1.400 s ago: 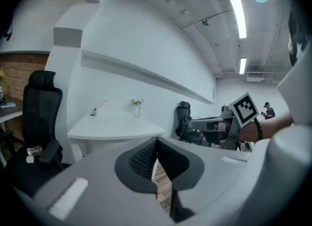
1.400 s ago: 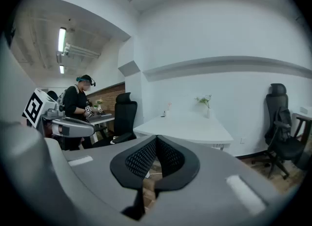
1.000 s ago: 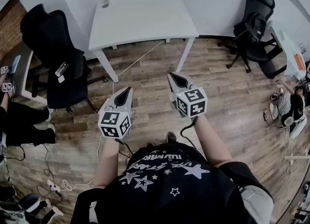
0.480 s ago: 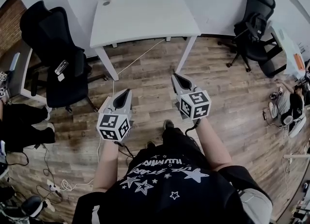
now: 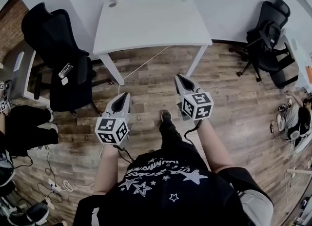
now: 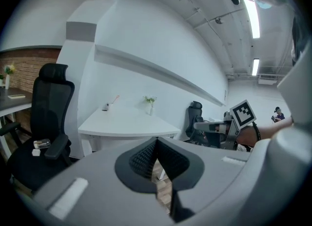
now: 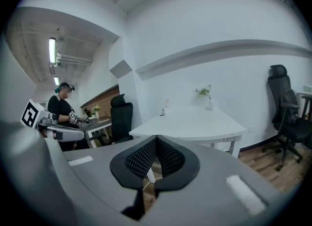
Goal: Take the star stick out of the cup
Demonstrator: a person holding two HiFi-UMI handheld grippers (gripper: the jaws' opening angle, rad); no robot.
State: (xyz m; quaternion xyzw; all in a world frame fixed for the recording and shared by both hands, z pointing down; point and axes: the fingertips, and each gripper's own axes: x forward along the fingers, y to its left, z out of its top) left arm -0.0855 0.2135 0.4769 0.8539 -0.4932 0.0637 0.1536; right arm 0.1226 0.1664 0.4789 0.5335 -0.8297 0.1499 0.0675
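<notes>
White table [image 5: 151, 20] holds the cup [image 5: 113, 4], well beyond left gripper [image 5: 124, 95] and right gripper [image 5: 179, 77], jaws pressed together.

Table [image 5: 146, 20] ahead; left chair [image 5: 53, 54], right chair [image 5: 268, 39] flank it (cup [image 5: 113, 4] on it)

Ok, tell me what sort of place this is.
Probably an office or lab workspace. A plain white table stands near the wall, black office chairs sit on either side of it, and the wood-plank floor runs throughout.
</notes>
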